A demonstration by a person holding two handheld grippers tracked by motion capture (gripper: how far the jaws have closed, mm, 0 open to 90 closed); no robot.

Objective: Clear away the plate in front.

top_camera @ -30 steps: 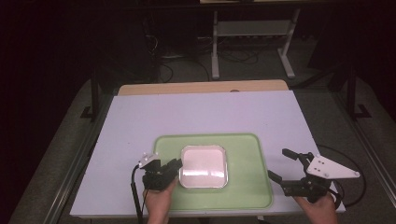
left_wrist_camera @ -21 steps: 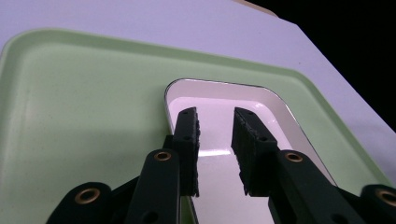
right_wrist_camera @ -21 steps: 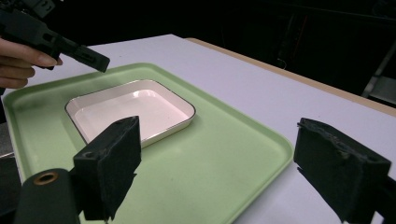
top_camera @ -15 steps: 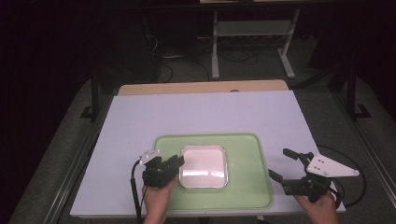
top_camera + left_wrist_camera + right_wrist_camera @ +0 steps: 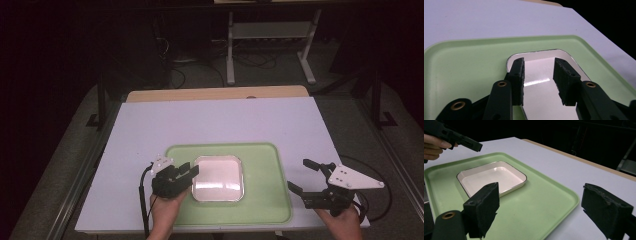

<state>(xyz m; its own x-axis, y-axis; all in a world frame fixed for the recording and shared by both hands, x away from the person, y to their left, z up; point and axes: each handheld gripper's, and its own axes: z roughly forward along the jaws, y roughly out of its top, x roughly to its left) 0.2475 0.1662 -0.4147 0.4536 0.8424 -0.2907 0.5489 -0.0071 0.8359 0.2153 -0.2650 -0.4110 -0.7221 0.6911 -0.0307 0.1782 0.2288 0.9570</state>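
A white square dish (image 5: 218, 178) with a dark rim lies on a green tray (image 5: 265, 165) near the table's front. My left gripper (image 5: 191, 173) hovers at the dish's left edge, open, with a narrow gap and nothing between its pads. In the left gripper view its jaws reach over the near corner of the dish (image 5: 539, 62) and the tray (image 5: 469, 62). My right gripper (image 5: 298, 174) is wide open and empty, just off the tray's right edge. In the right gripper view the dish (image 5: 491, 176) sits on the tray (image 5: 536, 202), with the left gripper (image 5: 461, 140) above its far side.
The white tabletop (image 5: 220, 120) stretches bare behind the tray, with a wooden strip (image 5: 215, 93) along its far edge. A metal stand (image 5: 270, 45) and cables sit on the dark floor beyond. A black cable (image 5: 372, 200) loops by the right gripper.
The left gripper has edged forward and right, up to the dish's left edge. The right gripper has barely moved.
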